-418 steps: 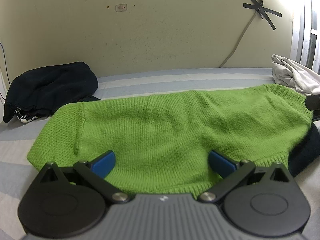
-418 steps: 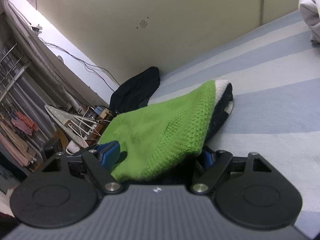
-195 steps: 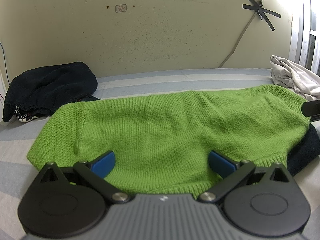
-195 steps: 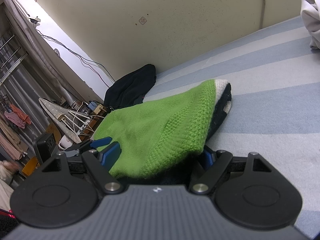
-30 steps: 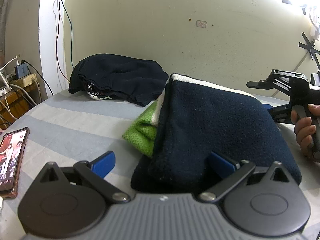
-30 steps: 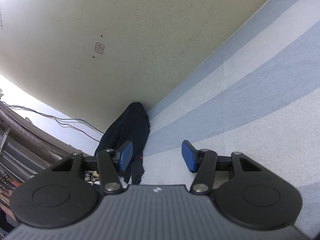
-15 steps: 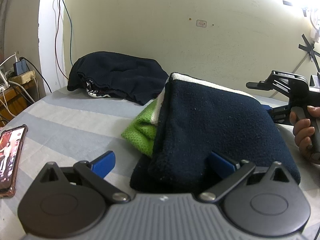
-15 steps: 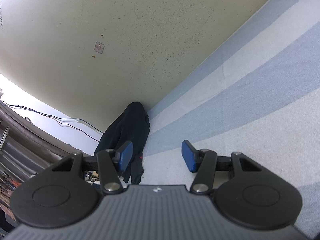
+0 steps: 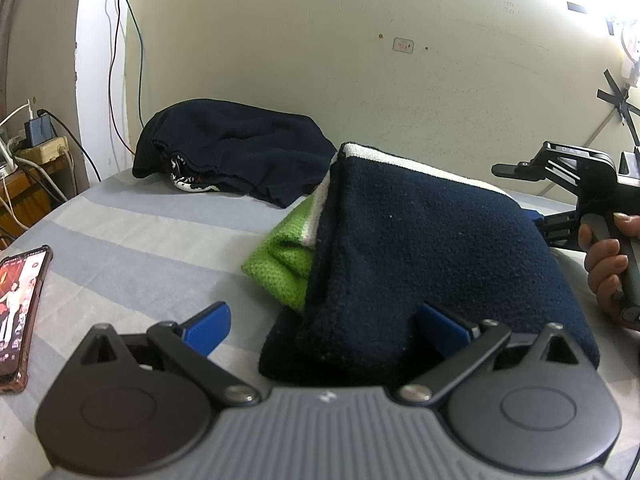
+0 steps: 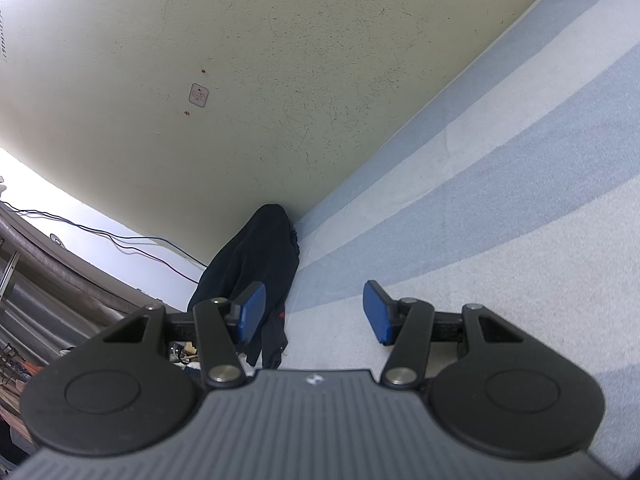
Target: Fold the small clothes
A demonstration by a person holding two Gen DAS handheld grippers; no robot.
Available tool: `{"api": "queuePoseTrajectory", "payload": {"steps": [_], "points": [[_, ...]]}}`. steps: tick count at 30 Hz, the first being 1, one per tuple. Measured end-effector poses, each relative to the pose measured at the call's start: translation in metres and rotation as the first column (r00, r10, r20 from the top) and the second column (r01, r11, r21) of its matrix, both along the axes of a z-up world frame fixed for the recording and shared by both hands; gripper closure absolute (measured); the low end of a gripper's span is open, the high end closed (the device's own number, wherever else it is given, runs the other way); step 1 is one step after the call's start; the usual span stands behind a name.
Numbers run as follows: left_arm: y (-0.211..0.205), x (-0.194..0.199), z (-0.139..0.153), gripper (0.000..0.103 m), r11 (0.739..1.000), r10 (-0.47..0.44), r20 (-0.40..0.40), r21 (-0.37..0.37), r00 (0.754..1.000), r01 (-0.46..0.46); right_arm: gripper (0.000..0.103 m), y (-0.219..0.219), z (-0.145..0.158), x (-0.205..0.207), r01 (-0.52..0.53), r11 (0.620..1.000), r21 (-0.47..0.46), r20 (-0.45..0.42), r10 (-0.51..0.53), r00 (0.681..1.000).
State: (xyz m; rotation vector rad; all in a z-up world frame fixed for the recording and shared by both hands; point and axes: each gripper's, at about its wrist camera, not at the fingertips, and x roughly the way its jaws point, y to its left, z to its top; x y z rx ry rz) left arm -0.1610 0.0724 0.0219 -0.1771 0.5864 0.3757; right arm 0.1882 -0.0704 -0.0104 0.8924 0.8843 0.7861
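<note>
Left view: my left gripper (image 9: 320, 330) gapes, nothing gripped; the garment (image 9: 432, 264), flat and green earlier, now sits folded navy-side-out beside the dark pile (image 9: 236, 148). Right view: my right gripper (image 10: 312, 312) hangs released, so this fold looks finished.

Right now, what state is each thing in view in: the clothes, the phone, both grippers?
Folded garment: folded into a bundle, navy side out, green knit showing at its left edge, lying on the bed.
Dark clothes pile: crumpled, unfolded, against the wall.
Phone: screen lit, face up on the bed.
Left gripper: open, nothing clamped, the bundle's near corner between its fingers.
Right gripper: open, empty, above the striped sheet.
</note>
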Motion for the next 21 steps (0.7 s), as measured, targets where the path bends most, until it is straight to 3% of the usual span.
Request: {"api": "queuePoseTrajectory", "payload": {"steps": [18,21], "points": [[-0.003,0.001,0.001,0.0,1.0,-0.007,0.007,0.005,1.0,0.007,0.046,0.003,0.002,0.0,-0.001,1.0,-0.028,0.01,0.002,1.0],[-0.003,-0.005,0.003,0.0,1.0,-0.012,0.038,0.008,0.999,0.011,0.045,-0.009,0.011,-0.008,0.057,0.997,-0.043,0.025,-0.056,0.998]]}}
